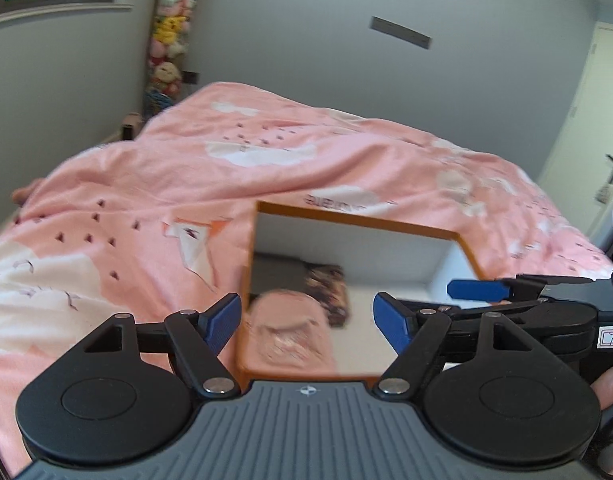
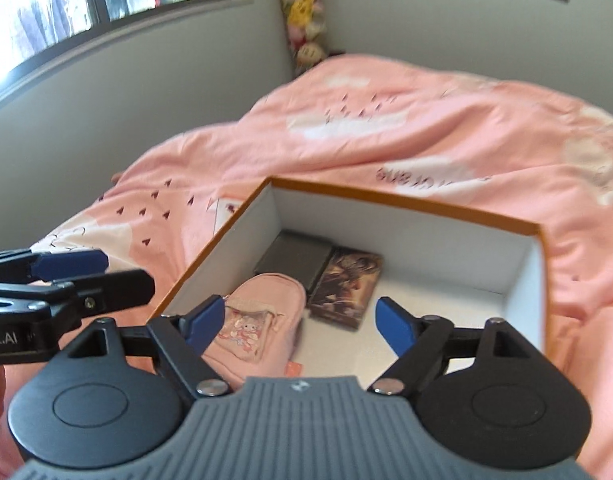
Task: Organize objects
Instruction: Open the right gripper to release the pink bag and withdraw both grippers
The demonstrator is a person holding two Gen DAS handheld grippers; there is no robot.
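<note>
An orange-rimmed box (image 2: 406,200) with white inner walls sits on the pink bed. It also shows in the left wrist view (image 1: 358,221). Inside lie a pink pouch (image 2: 262,324), a dark illustrated card box (image 2: 346,284) and a flat grey item (image 2: 294,260). The pouch (image 1: 290,332) and card box (image 1: 330,292) show blurred in the left wrist view. My left gripper (image 1: 306,320) is open and empty above the box's near edge. My right gripper (image 2: 298,324) is open and empty over the box, above the pouch. Each gripper shows at the side of the other's view.
A pink printed duvet (image 1: 226,168) covers the bed. A card or paper (image 2: 226,208) lies on it left of the box. Stuffed toys (image 1: 168,40) hang in the far corner. A window (image 2: 86,4) is at the left, a white door (image 1: 586,128) at the right.
</note>
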